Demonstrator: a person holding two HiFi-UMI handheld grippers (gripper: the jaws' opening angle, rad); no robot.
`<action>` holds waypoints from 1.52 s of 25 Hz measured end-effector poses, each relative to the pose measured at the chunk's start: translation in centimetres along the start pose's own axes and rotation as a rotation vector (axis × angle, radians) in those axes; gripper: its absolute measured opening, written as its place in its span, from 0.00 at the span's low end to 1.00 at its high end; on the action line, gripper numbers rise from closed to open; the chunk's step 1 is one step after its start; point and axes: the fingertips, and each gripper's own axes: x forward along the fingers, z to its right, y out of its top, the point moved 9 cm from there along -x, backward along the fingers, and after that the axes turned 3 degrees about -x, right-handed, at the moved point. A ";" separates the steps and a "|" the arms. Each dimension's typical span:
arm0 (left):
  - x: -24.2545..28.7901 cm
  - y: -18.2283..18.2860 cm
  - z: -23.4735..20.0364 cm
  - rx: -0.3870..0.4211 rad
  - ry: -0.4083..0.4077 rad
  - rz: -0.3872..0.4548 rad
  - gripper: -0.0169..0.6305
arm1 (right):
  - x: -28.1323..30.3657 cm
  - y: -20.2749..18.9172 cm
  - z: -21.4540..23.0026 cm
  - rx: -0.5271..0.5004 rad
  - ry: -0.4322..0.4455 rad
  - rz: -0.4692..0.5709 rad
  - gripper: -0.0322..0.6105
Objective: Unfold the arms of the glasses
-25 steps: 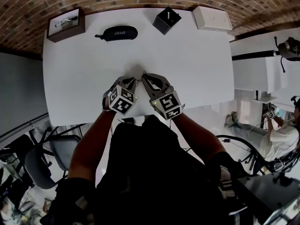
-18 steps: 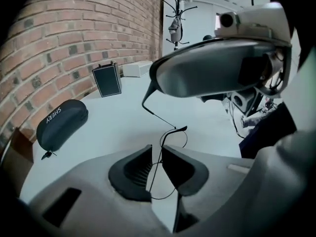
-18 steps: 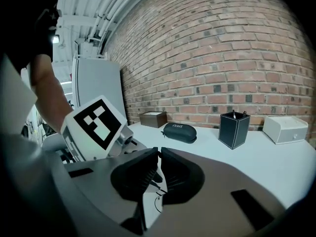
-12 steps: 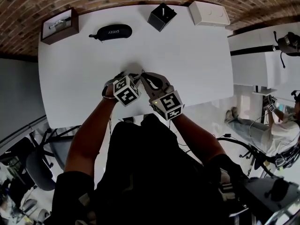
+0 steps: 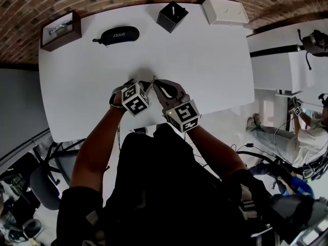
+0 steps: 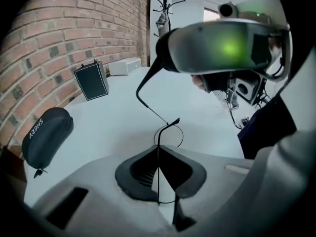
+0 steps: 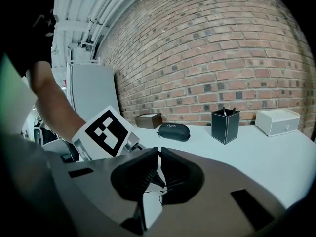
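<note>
The glasses (image 5: 153, 81) are thin black wire ones, held above the white table (image 5: 205, 60) near its front edge, between both grippers. My left gripper (image 5: 145, 84) is shut on the wire. In the left gripper view its jaws (image 6: 159, 149) pinch a thin rim loop (image 6: 170, 131), and a slim arm (image 6: 148, 105) runs up toward the right gripper (image 6: 207, 80). The left jaws have just been closing, with the wire between them. My right gripper (image 5: 157, 83) is shut on a dark part of the glasses (image 7: 157, 174) in the right gripper view.
At the table's far side lie a black glasses case (image 5: 116, 35), a brown box (image 5: 60, 29) holding another pair, a black pen holder (image 5: 171, 16) and a white box (image 5: 224, 11). A person sits on the floor at the right (image 5: 302, 137).
The left gripper has rolled and shifted a little toward the right gripper, taking a new hold on the glasses. The right gripper has stayed where it was.
</note>
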 end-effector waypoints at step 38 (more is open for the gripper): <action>-7.6 -4.4 3.6 0.492 0.117 0.052 0.05 | 0.0 -6.8 1.0 0.134 -0.109 -0.298 0.08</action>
